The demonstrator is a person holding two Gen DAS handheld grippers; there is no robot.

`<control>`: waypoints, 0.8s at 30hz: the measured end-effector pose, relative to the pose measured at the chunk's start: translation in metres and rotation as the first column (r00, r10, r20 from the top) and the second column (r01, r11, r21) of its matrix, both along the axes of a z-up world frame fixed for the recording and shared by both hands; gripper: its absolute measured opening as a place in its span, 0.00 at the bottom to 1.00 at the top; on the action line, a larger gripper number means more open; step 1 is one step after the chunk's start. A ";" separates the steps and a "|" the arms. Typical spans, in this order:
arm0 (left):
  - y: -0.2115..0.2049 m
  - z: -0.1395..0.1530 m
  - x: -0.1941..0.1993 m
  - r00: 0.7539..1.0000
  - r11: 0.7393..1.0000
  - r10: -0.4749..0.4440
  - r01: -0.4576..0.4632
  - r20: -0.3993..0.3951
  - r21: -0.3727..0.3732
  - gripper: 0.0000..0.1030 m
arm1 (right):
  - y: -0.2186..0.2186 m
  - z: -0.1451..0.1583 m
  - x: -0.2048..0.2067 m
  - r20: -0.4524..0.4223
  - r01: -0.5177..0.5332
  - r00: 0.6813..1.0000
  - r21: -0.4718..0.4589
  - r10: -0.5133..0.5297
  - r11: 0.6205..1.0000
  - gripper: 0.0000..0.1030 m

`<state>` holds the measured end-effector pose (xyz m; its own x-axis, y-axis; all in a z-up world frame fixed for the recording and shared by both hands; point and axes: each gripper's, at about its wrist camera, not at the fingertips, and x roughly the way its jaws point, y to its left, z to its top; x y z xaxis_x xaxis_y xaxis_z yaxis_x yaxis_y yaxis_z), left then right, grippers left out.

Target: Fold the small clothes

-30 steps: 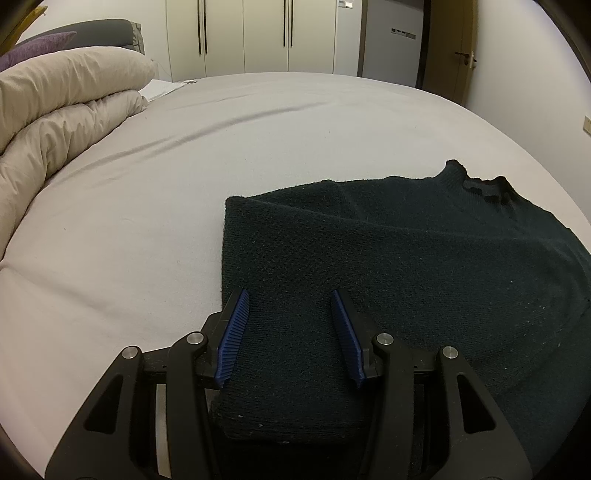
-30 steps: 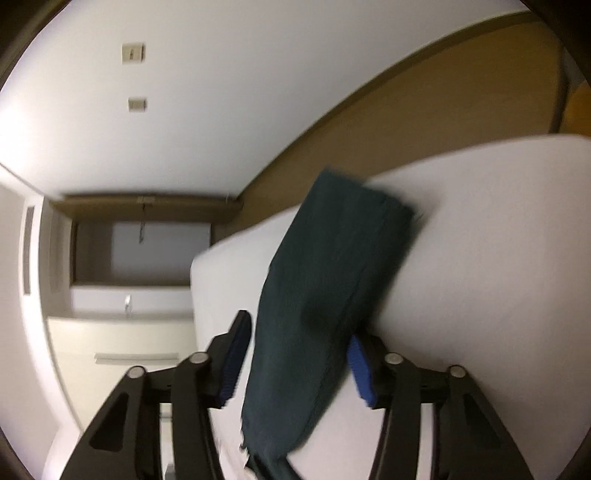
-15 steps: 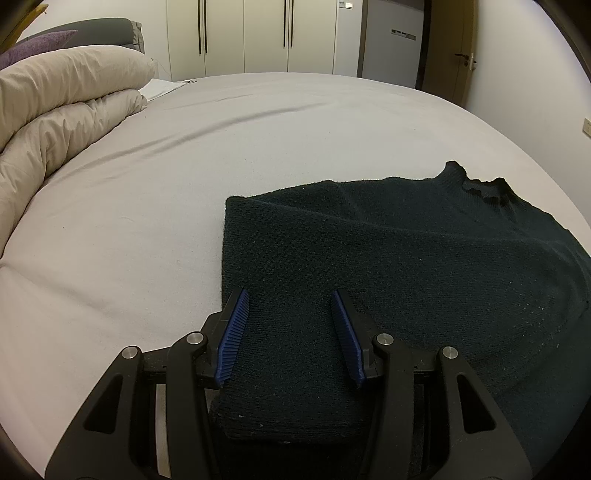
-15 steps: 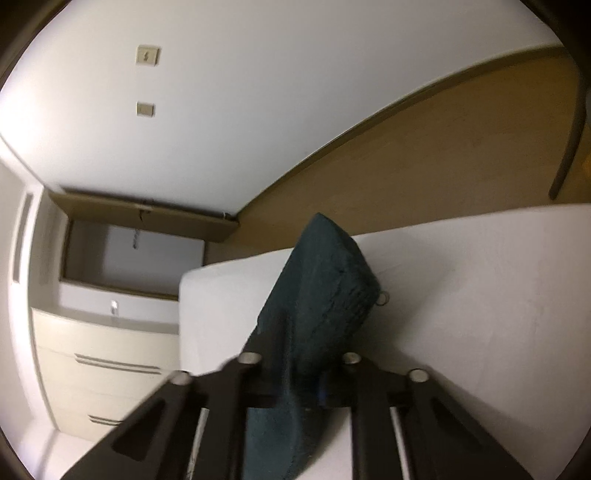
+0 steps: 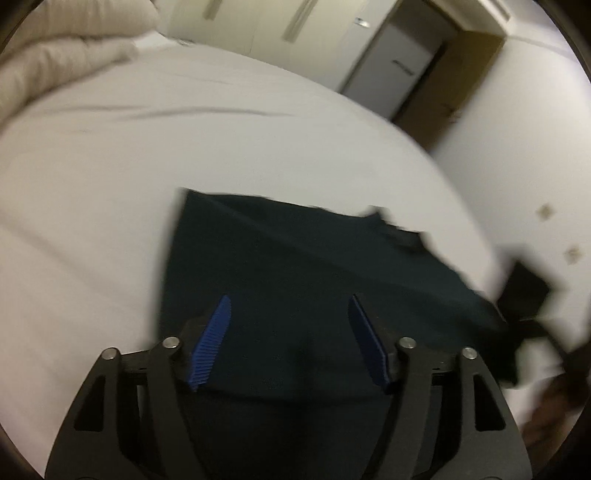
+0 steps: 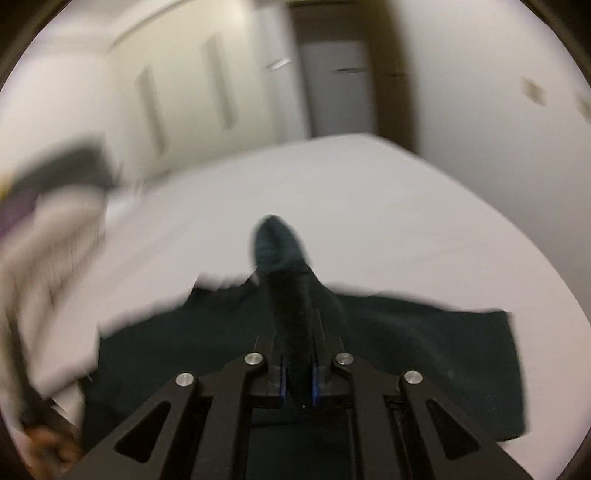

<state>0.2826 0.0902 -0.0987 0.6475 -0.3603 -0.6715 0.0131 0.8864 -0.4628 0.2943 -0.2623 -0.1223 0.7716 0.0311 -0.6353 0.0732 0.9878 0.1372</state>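
A dark green knit sweater (image 5: 295, 266) lies partly folded on the white bed (image 5: 110, 166). My left gripper (image 5: 290, 314) is open just above the sweater's near edge, blue pads apart, nothing between them. My right gripper (image 6: 297, 354) is shut on a fold of the sweater (image 6: 284, 266) that sticks up past the fingertips; the rest of the sweater (image 6: 424, 350) spreads below it. In the left wrist view the right gripper (image 5: 532, 295) shows blurred at the sweater's right edge.
A beige duvet (image 5: 55, 62) is piled at the bed's far left. White wardrobe doors (image 5: 280, 26) and a doorway (image 5: 402, 66) stand behind the bed. A wall (image 5: 535, 147) runs along the bed's right side.
My right gripper has swung round over the bed, still shut on the sweater fold. My left gripper has tilted and its jaws stand wider. Both views are motion-blurred.
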 end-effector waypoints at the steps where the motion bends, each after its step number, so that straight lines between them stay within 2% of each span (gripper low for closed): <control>1: -0.006 0.001 0.000 0.999 0.998 -0.033 0.033 -0.015 -0.050 0.66 | 0.021 -0.012 0.005 -0.024 -0.025 0.999 -0.018 0.025 1.000 0.10; 2: -0.014 -0.001 0.003 0.995 0.989 -0.082 0.075 -0.049 -0.132 0.66 | 0.037 -0.021 0.011 -0.043 -0.043 0.998 -0.022 0.043 0.999 0.10; 5: -0.030 -0.010 0.016 0.979 0.949 -0.169 0.130 -0.114 -0.286 0.66 | 0.070 -0.036 0.008 -0.052 -0.082 0.995 -0.046 0.080 0.996 0.10; 7: -0.040 -0.019 0.027 0.966 0.929 -0.195 0.126 -0.170 -0.349 0.75 | 0.073 -0.040 0.012 -0.062 -0.102 0.993 -0.056 0.099 0.993 0.14; 9: -0.051 -0.031 0.037 0.952 0.905 -0.224 0.123 -0.210 -0.407 0.76 | 0.071 -0.046 0.014 -0.079 -0.128 0.989 -0.047 0.124 0.991 0.17; 10: -0.058 -0.034 0.041 0.945 0.901 -0.237 0.128 -0.223 -0.414 0.76 | 0.066 -0.060 0.001 -0.092 -0.139 0.987 -0.044 0.134 0.989 0.17; 12: -0.072 -0.041 0.046 0.933 0.900 -0.260 0.140 -0.249 -0.413 0.76 | 0.055 -0.066 0.006 -0.121 -0.156 0.981 -0.020 0.152 0.988 0.21; 14: -0.083 -0.044 0.048 0.926 0.900 -0.275 0.154 -0.258 -0.407 0.80 | 0.052 -0.069 0.003 -0.128 -0.162 0.978 0.012 0.163 0.987 0.23; 16: -0.085 -0.047 0.053 0.922 0.897 -0.280 0.153 -0.266 -0.416 0.87 | 0.046 -0.065 0.002 -0.121 -0.175 0.977 0.030 0.177 0.984 0.26; 20: -0.095 -0.047 0.067 0.916 0.884 -0.277 0.125 -0.289 -0.451 0.87 | 0.046 -0.064 -0.003 -0.113 -0.191 0.975 0.032 0.193 0.981 0.28; 21: -0.100 -0.046 0.069 0.912 0.881 -0.288 0.133 -0.292 -0.454 0.87 | 0.044 -0.064 -0.004 -0.116 -0.192 0.974 0.044 0.196 0.980 0.31; 23: -0.102 -0.043 0.070 0.906 0.882 -0.307 0.157 -0.290 -0.445 0.87 | 0.040 -0.062 -0.006 -0.124 -0.204 0.969 0.085 0.214 0.975 0.47; 24: -0.107 -0.042 0.070 0.905 0.885 -0.312 0.166 -0.290 -0.436 0.87 | 0.036 -0.060 -0.010 -0.119 -0.209 0.968 0.113 0.222 0.971 0.50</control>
<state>0.3526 -0.0168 -0.1410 0.2623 -0.7534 -0.6030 -0.0228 0.6198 -0.7844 0.2845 -0.2260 -0.1820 0.6512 0.2547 -0.7148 -0.1160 0.9643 0.2380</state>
